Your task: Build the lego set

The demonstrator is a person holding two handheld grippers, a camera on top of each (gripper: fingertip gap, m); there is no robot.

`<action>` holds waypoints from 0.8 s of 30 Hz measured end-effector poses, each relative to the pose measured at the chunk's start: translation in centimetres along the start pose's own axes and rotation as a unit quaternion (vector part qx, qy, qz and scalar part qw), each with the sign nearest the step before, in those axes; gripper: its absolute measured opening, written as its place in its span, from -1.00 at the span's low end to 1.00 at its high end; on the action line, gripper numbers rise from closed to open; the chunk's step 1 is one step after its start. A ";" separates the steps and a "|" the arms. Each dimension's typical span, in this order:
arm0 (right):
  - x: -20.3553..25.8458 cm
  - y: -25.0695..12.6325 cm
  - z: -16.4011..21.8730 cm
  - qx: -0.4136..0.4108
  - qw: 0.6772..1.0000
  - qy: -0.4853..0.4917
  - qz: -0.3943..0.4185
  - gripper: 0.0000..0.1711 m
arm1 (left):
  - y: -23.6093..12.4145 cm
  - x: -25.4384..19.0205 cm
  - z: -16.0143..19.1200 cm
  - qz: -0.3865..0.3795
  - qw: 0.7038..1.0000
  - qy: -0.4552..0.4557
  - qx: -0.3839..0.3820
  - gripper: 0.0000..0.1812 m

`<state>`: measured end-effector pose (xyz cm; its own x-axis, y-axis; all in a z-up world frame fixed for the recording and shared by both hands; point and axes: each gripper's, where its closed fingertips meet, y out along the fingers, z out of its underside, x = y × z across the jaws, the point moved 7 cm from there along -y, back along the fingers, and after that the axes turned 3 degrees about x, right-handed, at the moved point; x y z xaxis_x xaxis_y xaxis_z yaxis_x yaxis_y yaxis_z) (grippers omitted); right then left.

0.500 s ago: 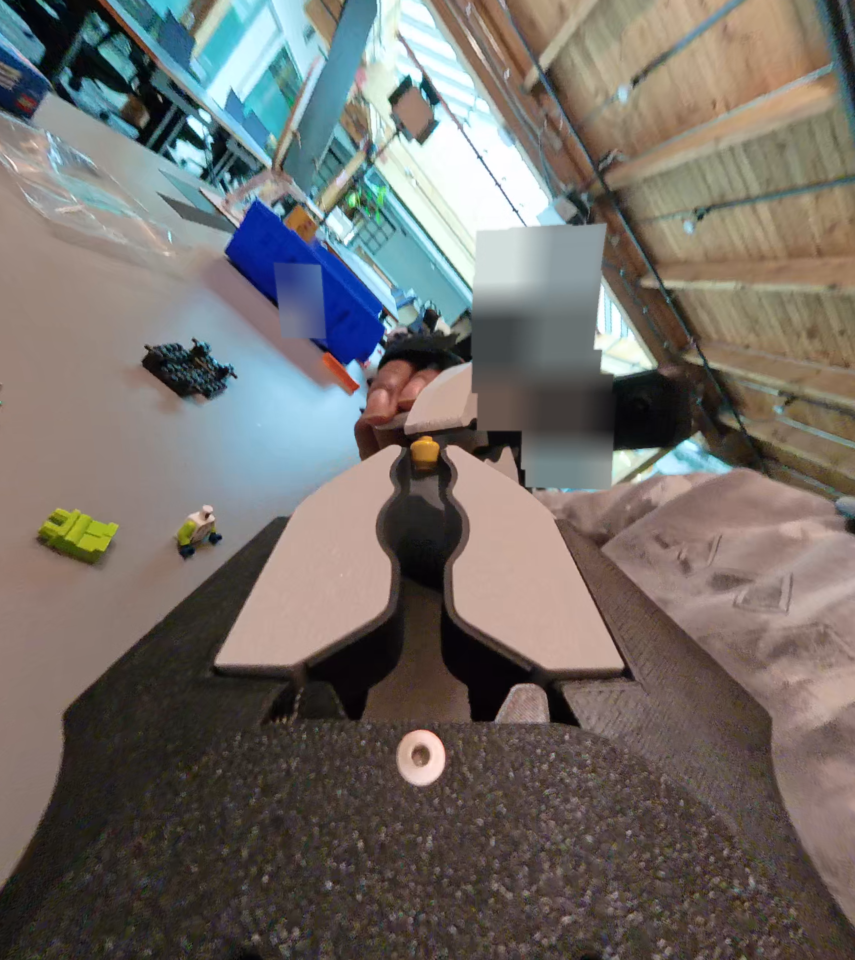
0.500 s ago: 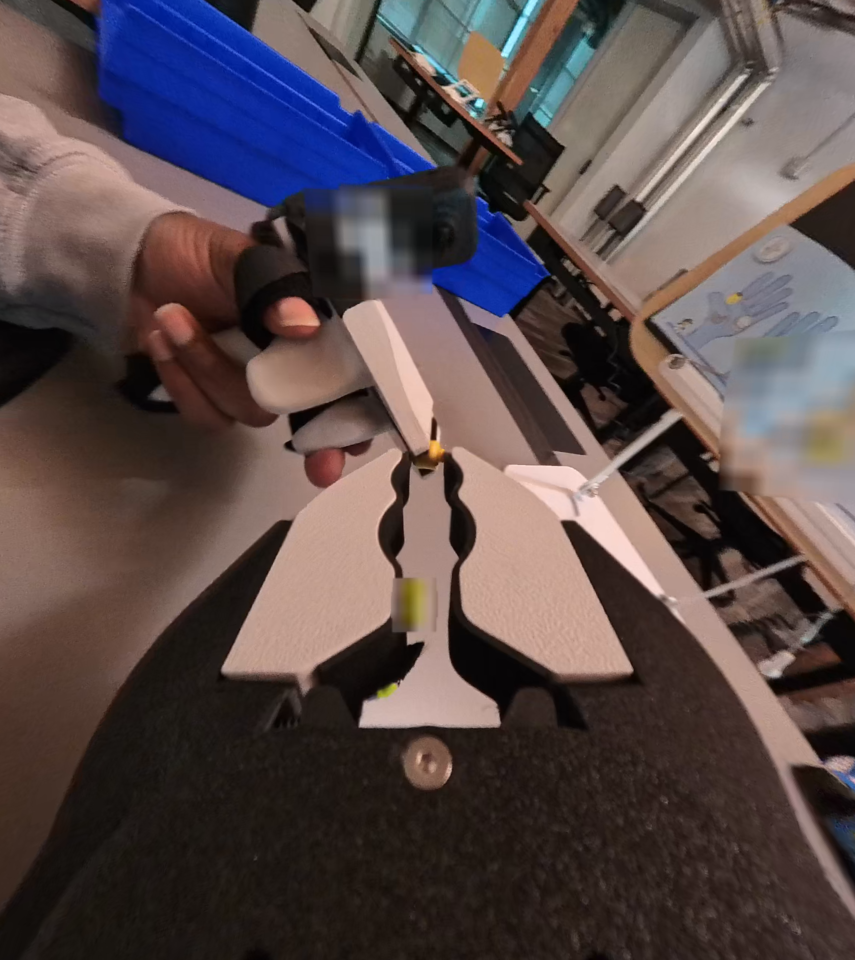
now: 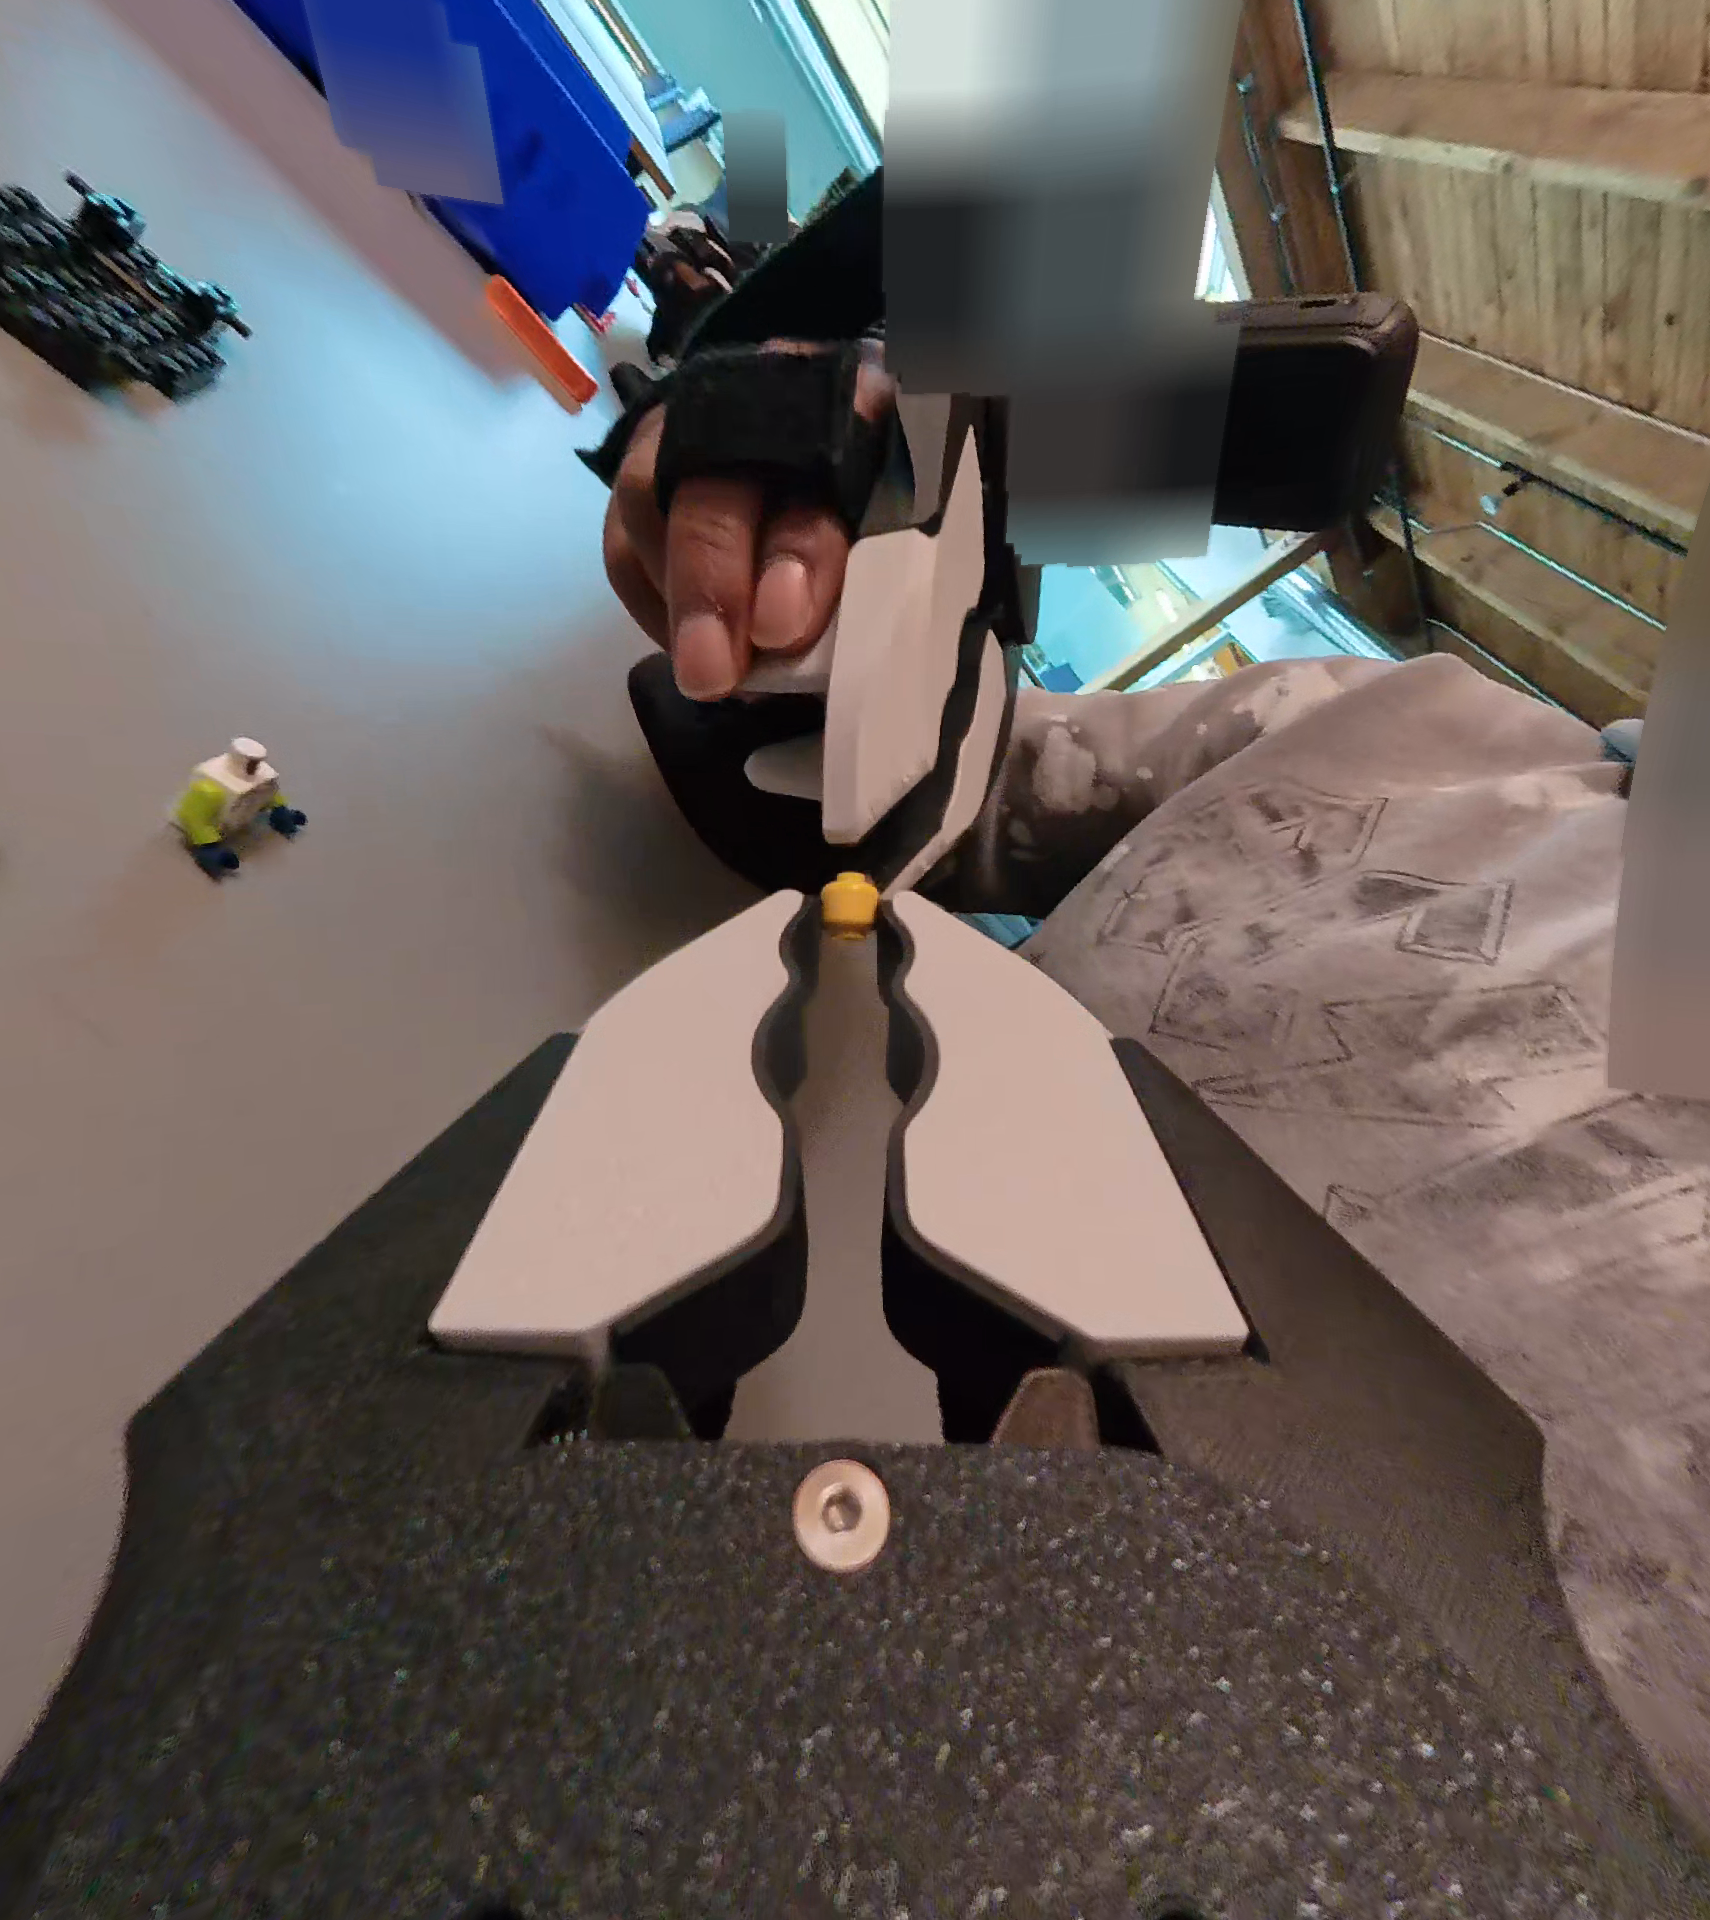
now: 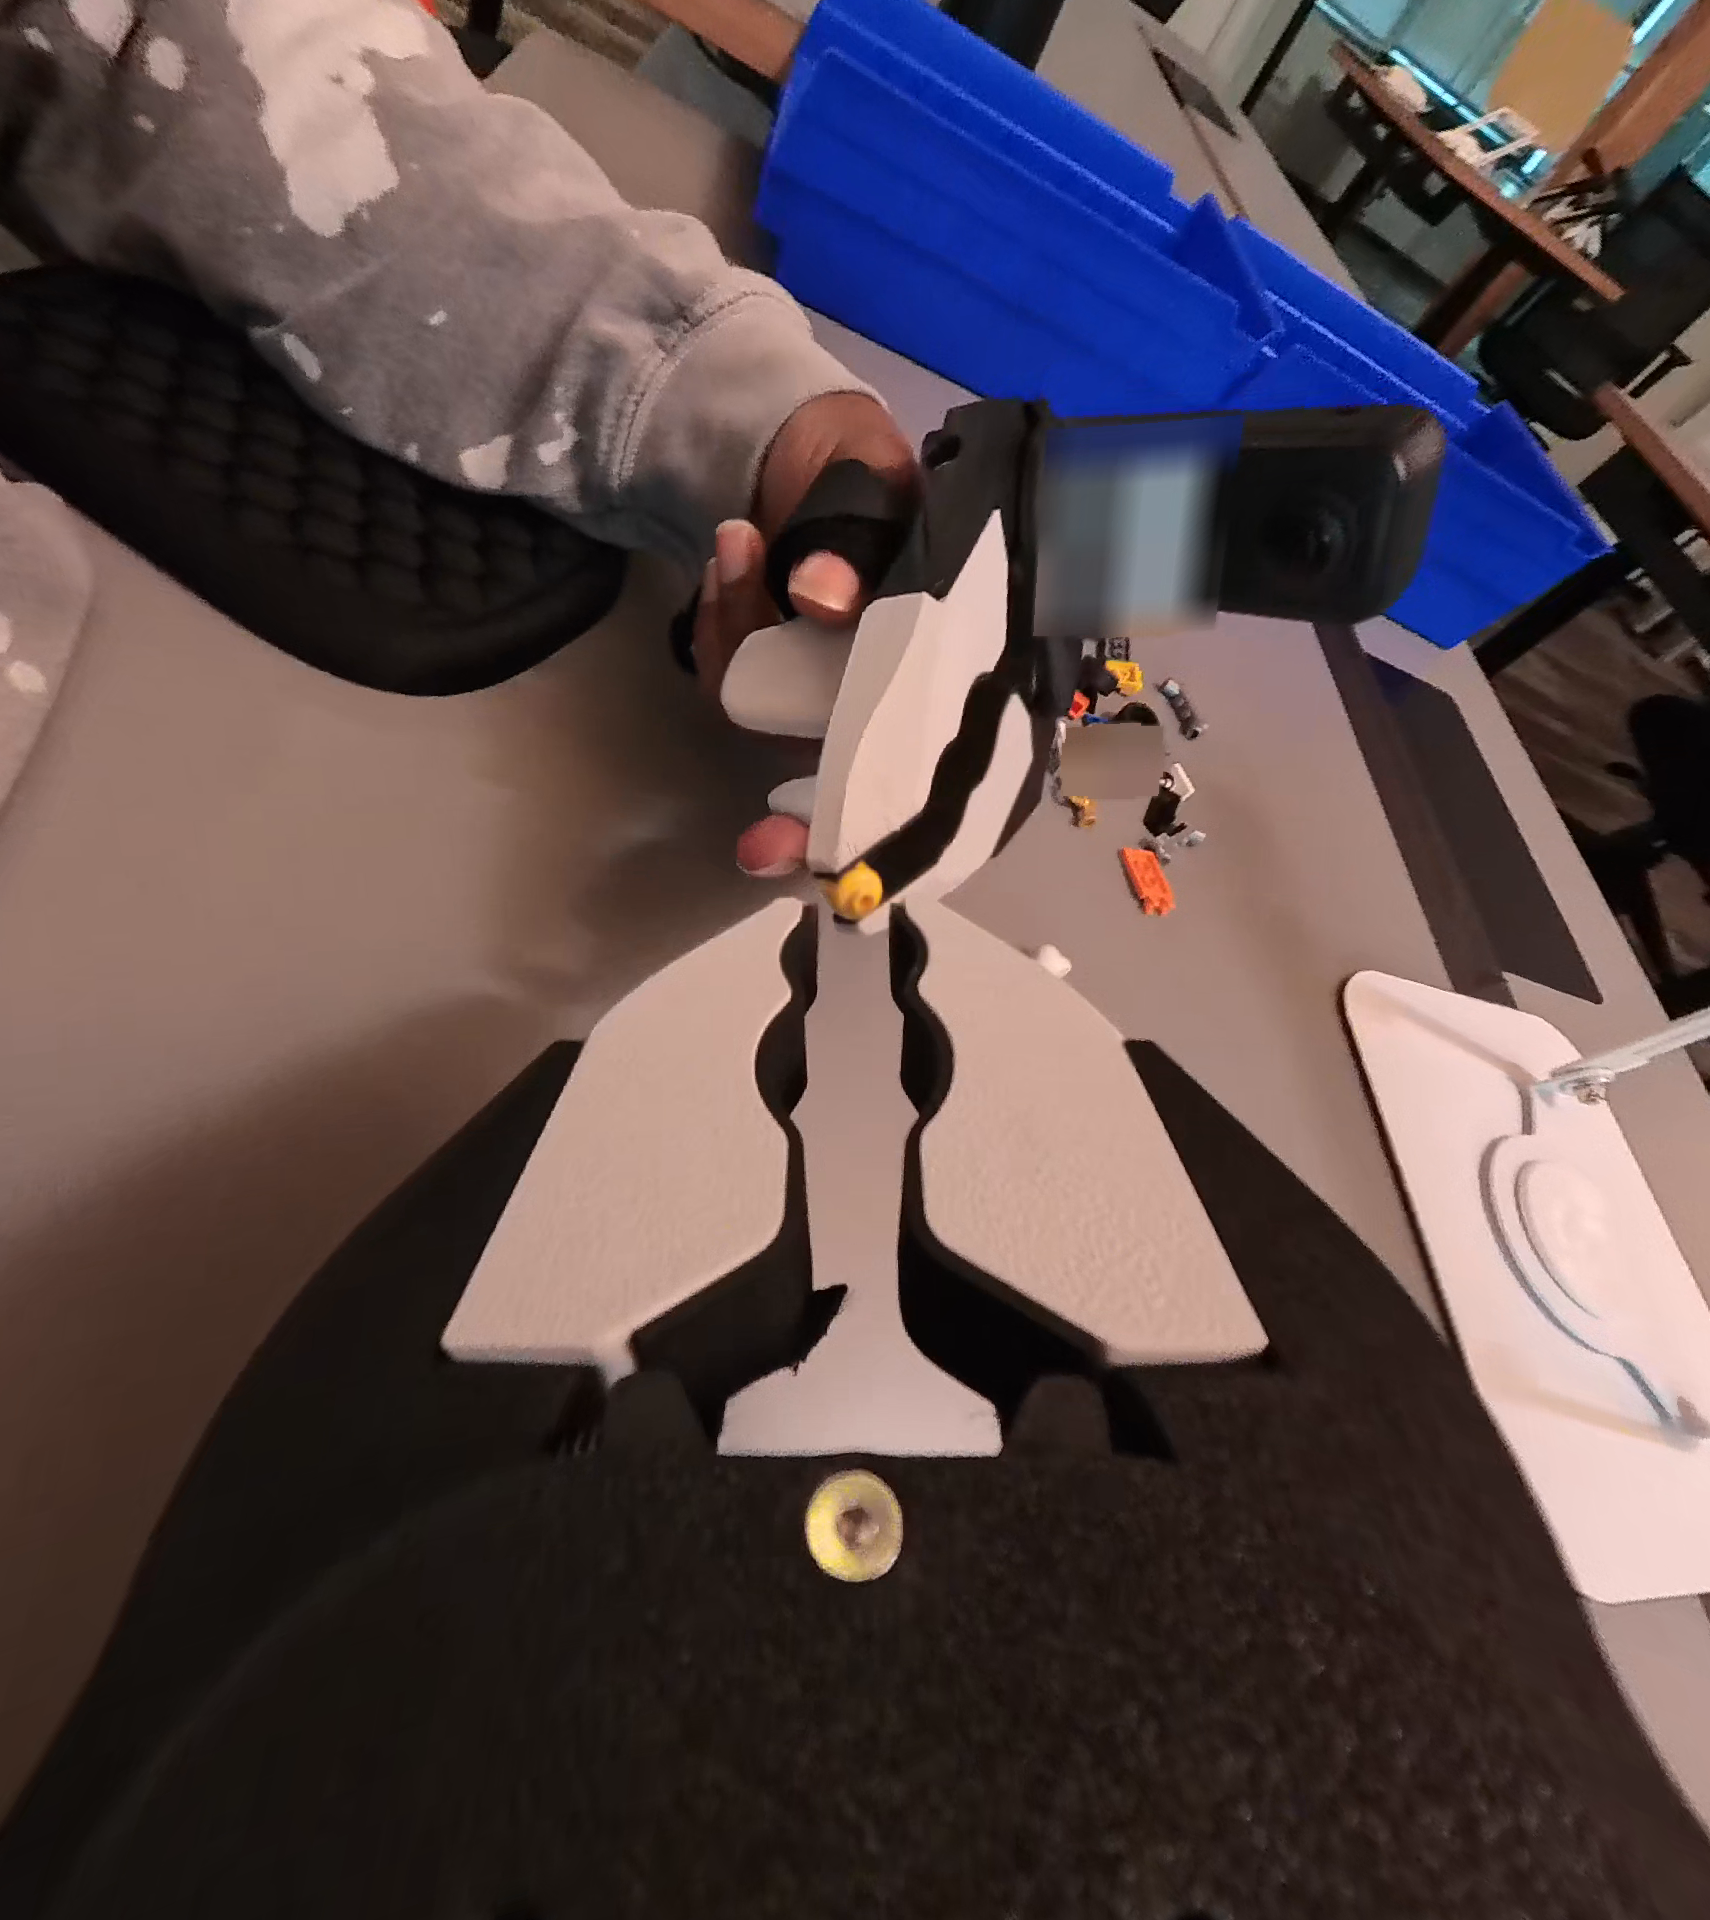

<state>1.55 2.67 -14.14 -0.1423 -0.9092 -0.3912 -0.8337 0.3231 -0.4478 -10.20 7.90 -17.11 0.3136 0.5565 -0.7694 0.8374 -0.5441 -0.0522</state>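
Above the grey table (image 3: 207,1039), both grippers meet tip to tip, the left gripper (image 3: 847,914) clamping a yellow stud (image 3: 847,900), the right gripper (image 4: 851,914) nearly closed against it.

i've swung both grippers lower toward the table (image 3: 207,1039), the yellow minifigure head (image 3: 848,902) now nearer the headless minifigure (image 3: 233,802).

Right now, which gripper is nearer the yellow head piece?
Left. The left gripper pinches the yellow head piece between its fingertips; the right gripper points tip-to-tip at it, close beside it but not gripping.
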 end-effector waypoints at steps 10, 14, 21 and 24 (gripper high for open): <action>0.8 -0.3 -0.4 0.002 0.999 -0.035 -0.026 -0.87 | 0.5 -0.2 0.6 0.056 0.998 -0.019 0.032 -0.89; 1.6 0.0 -0.7 0.008 0.998 -0.056 -0.042 -0.87 | 1.0 -0.2 1.1 0.066 0.996 -0.025 0.061 -0.89; 2.6 0.5 -0.7 0.035 0.994 -0.091 -0.053 -0.88 | 1.5 -0.4 1.6 0.068 0.993 -0.021 0.092 -0.89; 2.8 0.6 -0.7 0.041 0.992 -0.106 -0.051 -0.88 | 1.6 -0.4 1.7 0.064 0.993 -0.021 0.097 -0.89</action>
<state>0.29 0.16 -14.90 0.0632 -0.8659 -0.4961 -0.7900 0.2604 -0.5550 -9.79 5.76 -17.97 0.3897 0.4498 -0.8036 0.6882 -0.7221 -0.0704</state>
